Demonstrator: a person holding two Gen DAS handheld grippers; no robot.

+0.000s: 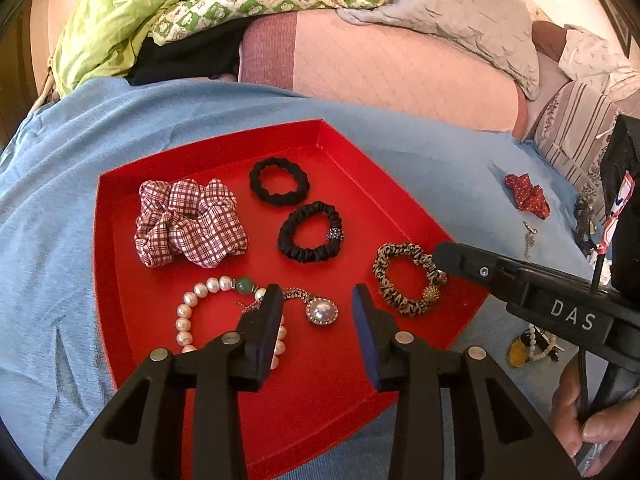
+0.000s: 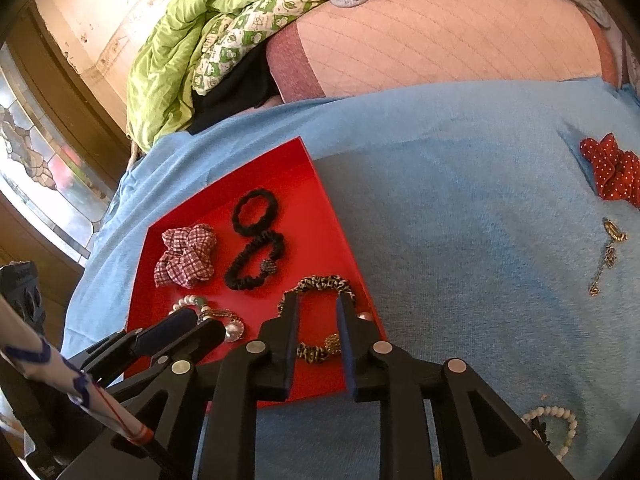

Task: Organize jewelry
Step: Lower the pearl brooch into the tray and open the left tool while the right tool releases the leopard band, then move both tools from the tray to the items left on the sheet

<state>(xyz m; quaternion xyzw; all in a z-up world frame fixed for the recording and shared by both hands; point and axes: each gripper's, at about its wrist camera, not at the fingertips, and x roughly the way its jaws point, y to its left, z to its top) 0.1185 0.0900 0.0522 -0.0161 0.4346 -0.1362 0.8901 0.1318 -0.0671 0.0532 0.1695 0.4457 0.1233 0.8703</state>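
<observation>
Between parted right jaws, leopard scrunchie (image 2: 320, 312), on red tray (image 2: 320, 376)

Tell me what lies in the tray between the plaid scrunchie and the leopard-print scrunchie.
In the left wrist view, a black scrunchie with a beaded charm lies between the plaid scrunchie and the leopard-print scrunchie.

Both views bright, warm daylight. Source looks like the stained-glass window (image 2: 36, 184) at the left edge of the right wrist view. Pink mattress (image 1: 400, 64) washed out, near overexposed. Soft shadows beside the red tray (image 2: 340, 216). Heavy fisheye bend, black vignette in corners. Centre sharp, edges slightly soft.
</observation>
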